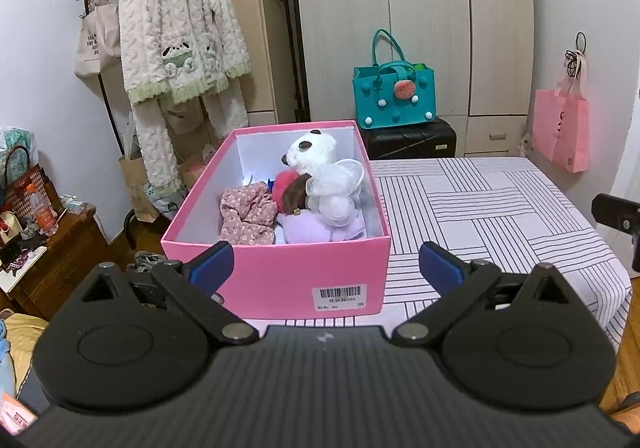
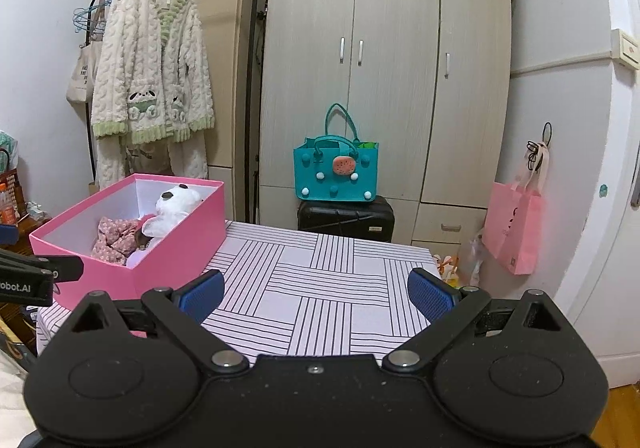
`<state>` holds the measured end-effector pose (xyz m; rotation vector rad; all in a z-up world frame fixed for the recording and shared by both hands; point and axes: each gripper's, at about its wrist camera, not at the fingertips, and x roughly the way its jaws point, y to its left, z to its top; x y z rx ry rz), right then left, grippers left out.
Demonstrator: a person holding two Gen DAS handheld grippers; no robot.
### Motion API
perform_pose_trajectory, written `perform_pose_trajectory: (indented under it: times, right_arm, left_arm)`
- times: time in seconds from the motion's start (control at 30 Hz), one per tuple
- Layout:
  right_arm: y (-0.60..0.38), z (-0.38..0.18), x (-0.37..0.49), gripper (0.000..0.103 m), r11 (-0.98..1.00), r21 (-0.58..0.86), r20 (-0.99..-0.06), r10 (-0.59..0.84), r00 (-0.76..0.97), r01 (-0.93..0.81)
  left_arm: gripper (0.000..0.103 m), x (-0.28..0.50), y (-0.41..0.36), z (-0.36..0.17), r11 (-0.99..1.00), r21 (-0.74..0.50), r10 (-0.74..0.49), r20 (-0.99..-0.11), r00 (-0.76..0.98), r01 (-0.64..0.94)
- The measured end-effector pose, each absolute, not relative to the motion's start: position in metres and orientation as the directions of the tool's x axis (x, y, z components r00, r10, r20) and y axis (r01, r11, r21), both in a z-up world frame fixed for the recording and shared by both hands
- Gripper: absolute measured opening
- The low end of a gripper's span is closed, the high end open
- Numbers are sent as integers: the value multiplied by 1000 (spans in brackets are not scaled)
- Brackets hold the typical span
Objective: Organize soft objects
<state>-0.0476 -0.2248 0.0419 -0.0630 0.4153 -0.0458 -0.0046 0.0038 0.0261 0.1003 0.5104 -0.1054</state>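
We see a pink box [image 1: 276, 272] standing on a worktop [image 1: 500, 215] covered by a striped cloth, and we take this box as our landmark. Inside it lie the soft things: a white plush toy [image 1: 316, 163] toward the far end, leaning against the box's right wall, a floral cloth [image 1: 248, 213] at the near left of the box's interior, a pale purple soft piece [image 1: 316, 230] at the near right, and a small red and brown plush piece [image 1: 290, 187] between the floral cloth and the white toy.

Our left gripper [image 1: 326, 268] hovers just in front of the box's near wall, its blue-padded fingers [image 1: 212, 266] spread wide and grasping nothing. The barcode label [image 1: 340, 296] on that near wall shows between them.

Our right gripper [image 2: 316, 294] is to the right of the box, above the bare striped cloth, its fingers [image 2: 430, 294] likewise released and empty. From its camera the box [image 2: 160, 248] sits at the left, with the toy [image 2: 172, 207] and the floral cloth [image 2: 114, 238] visible inside.

Beyond the box, a teal bag [image 1: 394, 95] rests on a black case [image 1: 412, 137] before a wardrobe [image 1: 420, 7], and a pink bag [image 1: 562, 131] hangs on the wall to the right.
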Motion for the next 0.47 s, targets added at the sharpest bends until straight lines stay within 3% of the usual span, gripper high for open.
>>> perform_pose_trajectory:
  times: [0.47]
  right_arm:
    - [-223, 42, -48, 100, 997, -67, -398, -59, 915, 36]
  left_arm:
    - [103, -3, 6, 27, 990, 54, -90, -491, 866, 134]
